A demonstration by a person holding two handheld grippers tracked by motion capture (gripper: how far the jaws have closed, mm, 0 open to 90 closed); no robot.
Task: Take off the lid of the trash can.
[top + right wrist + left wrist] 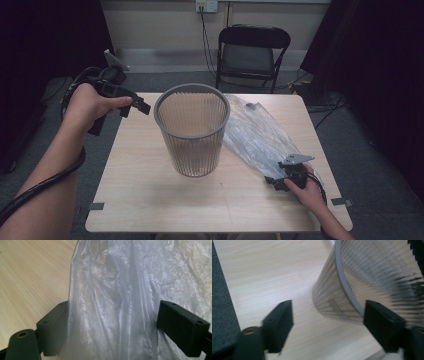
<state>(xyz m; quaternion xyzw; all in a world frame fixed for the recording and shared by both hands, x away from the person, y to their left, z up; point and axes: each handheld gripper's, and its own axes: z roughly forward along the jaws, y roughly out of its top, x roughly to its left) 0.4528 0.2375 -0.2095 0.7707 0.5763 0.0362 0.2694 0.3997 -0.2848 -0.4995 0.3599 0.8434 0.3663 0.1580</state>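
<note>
Here, my two grippers flank the waste basket (192, 129), one raised and gaping, the other spread around the plastic bag (260, 135).

The grey ribbed waste basket stands upright near the middle of the wooden table (140, 185), and everything else I place from it. My left gripper (136, 106) hangs in the air just beside the basket's rim, on its left, with jaws set wide apart and nothing between them; in the left gripper view the rim and ribbed wall of the basket sit ahead of those jaws. The clear plastic bag lies flat on the table to the right of the basket, its near end reaching my right gripper (274, 182). In the right gripper view those jaws stand apart on either side of the crumpled film, not pressed together on it.
</note>
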